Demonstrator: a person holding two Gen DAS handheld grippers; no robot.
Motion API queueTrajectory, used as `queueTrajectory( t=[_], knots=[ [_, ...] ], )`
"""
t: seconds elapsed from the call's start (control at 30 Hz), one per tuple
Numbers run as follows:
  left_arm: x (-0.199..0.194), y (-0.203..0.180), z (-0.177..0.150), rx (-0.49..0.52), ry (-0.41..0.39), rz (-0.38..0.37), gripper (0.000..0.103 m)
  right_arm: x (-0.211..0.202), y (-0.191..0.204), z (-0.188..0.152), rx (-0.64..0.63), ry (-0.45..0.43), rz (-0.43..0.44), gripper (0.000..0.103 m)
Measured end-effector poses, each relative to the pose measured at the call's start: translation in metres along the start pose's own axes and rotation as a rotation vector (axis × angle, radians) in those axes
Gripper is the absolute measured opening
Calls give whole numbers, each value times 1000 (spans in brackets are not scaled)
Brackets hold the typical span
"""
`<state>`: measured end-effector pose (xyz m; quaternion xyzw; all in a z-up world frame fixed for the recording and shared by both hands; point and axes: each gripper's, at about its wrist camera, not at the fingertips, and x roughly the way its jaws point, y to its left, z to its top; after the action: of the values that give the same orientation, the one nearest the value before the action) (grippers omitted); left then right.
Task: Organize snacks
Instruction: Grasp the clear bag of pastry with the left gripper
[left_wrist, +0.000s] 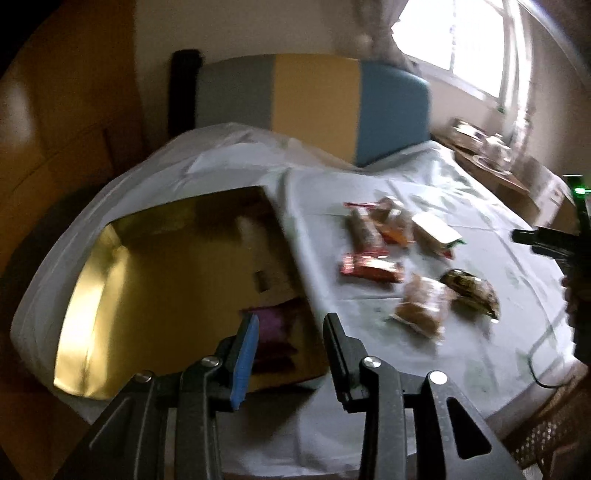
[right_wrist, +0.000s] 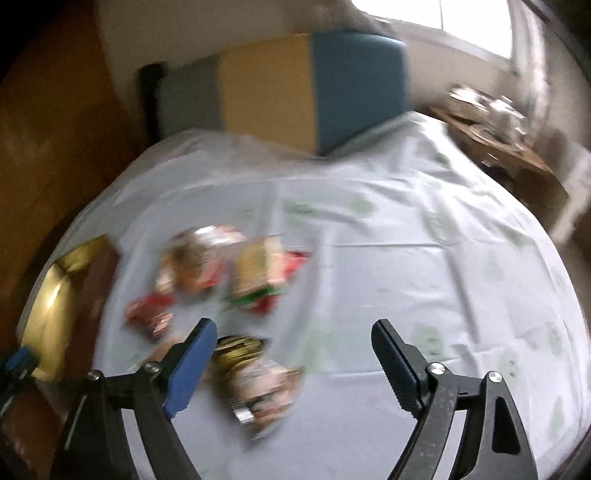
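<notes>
Several snack packets lie on the pale tablecloth (left_wrist: 369, 170): red wrapped bars (left_wrist: 369, 267), an orange packet (left_wrist: 395, 221), a clear bag of brown biscuits (left_wrist: 421, 306) and a dark gold-green packet (left_wrist: 472, 291). A gold-lined box (left_wrist: 166, 277) stands at the left with a purple packet (left_wrist: 273, 332) inside. My left gripper (left_wrist: 291, 321) is open and empty over the box's near right corner. My right gripper (right_wrist: 295, 332) is wide open and empty above the dark packet (right_wrist: 255, 384). The right wrist view is blurred.
A grey, yellow and blue cushioned block (left_wrist: 314, 103) stands at the table's far edge. A wooden side table with dishes (left_wrist: 487, 151) is at the right under a bright window. A black cable (left_wrist: 543, 369) lies near the right table edge.
</notes>
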<state>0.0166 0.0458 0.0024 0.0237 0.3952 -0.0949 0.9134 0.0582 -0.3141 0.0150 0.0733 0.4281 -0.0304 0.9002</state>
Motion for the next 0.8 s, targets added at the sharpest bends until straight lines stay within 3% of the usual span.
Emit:
queueTrajectory(
  t=[0.1, 0.2, 0.4, 0.57, 0.7, 0.8],
  knots=[
    [9, -22, 8, 68, 30, -65, 37, 17, -39, -2, 178, 69, -56, 86],
    [21, -49, 14, 135, 66, -126, 37, 20, -59, -2, 288, 90, -29, 86],
    [50, -102, 17, 288, 152, -216, 61, 19, -58, -3, 290, 101, -15, 90],
    [87, -129, 15, 374, 224, -234, 66, 19, -47, -6, 265, 107, -6, 91],
    [113, -140, 17, 400, 277, -259, 79, 18, -46, -5, 259, 100, -3, 93],
    [124, -148, 19, 423, 276, -244, 79, 19, -46, -4, 260, 102, 3, 93]
  ],
)
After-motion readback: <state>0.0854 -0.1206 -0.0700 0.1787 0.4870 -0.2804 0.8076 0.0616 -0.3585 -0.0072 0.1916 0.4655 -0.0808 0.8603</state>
